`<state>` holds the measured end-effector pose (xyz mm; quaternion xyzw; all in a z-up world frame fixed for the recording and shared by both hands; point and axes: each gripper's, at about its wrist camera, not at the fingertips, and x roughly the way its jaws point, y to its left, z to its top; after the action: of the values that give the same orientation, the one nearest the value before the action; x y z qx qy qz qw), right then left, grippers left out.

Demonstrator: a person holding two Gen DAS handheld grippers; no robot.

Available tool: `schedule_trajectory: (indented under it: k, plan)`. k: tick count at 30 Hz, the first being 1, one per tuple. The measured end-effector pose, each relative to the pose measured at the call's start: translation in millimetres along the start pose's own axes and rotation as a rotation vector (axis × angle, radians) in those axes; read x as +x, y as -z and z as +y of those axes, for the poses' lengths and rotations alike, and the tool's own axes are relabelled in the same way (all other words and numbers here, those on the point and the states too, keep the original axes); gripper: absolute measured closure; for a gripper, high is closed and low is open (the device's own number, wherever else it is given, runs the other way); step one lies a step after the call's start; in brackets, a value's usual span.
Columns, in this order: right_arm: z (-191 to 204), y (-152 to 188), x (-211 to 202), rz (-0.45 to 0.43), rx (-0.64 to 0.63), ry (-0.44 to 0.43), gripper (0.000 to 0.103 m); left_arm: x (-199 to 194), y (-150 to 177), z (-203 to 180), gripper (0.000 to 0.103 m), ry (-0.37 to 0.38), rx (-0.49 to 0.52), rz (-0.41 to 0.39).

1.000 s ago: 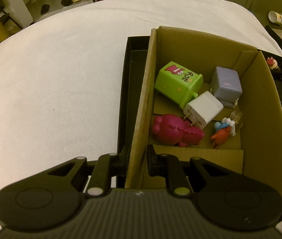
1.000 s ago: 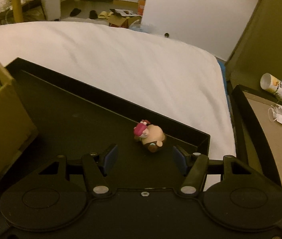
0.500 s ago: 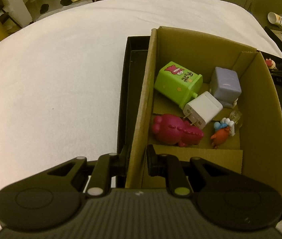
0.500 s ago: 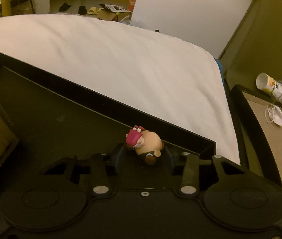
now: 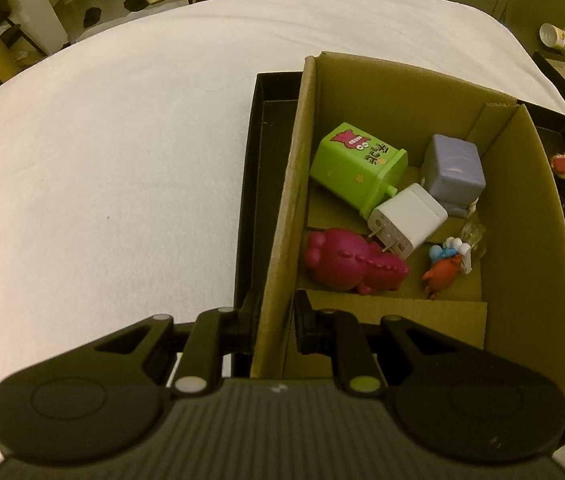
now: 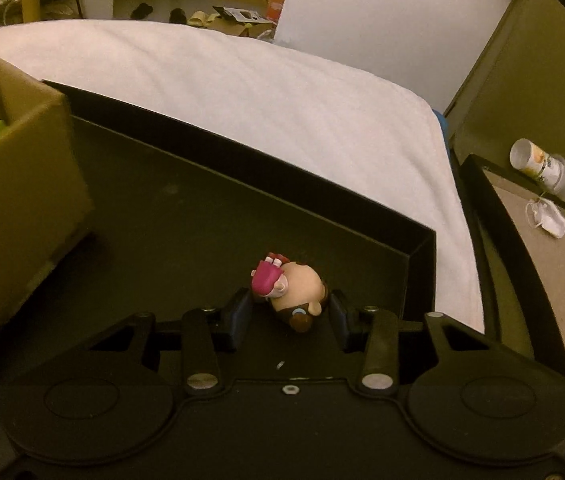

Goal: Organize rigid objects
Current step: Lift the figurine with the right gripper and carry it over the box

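My left gripper [image 5: 276,322] is shut on the left wall of a cardboard box [image 5: 286,216], one finger inside and one outside. The box holds a green bin toy [image 5: 356,164], a lilac cube [image 5: 454,168], a white plug charger [image 5: 408,220], a magenta dinosaur [image 5: 352,264] and a small orange figure [image 5: 444,270]. My right gripper [image 6: 288,312] is shut on a small tan figure with a pink cap [image 6: 288,292], held just above the black tray [image 6: 186,216]. The figure also shows at the right edge of the left wrist view [image 5: 562,164].
The black tray [image 5: 258,160] lies on a white bed [image 5: 102,152]. The cardboard box stands at the tray's left end [image 6: 14,184]. A side table [image 6: 542,264] to the right carries a cup [image 6: 538,162] and a crumpled white item [image 6: 548,216].
My right gripper has closed around the tan figure and lifted it a little, drawing back from the tray's far corner. My left gripper has kept its hold on the box wall.
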<state>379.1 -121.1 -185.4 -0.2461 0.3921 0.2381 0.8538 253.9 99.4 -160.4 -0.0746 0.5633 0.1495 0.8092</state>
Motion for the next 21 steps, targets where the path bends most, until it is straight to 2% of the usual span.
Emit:
schedule_trajectory:
  k: [11, 21]
  plan:
    - [13, -23, -64, -0.115, 0.023, -0.045, 0.062, -1, 2, 3, 0.088, 0.013, 0.001, -0.005]
    - [30, -38, -97, -0.159, 0.005, -0.098, 0.062, -1, 2, 4, 0.088, 0.023, -0.009, -0.008]
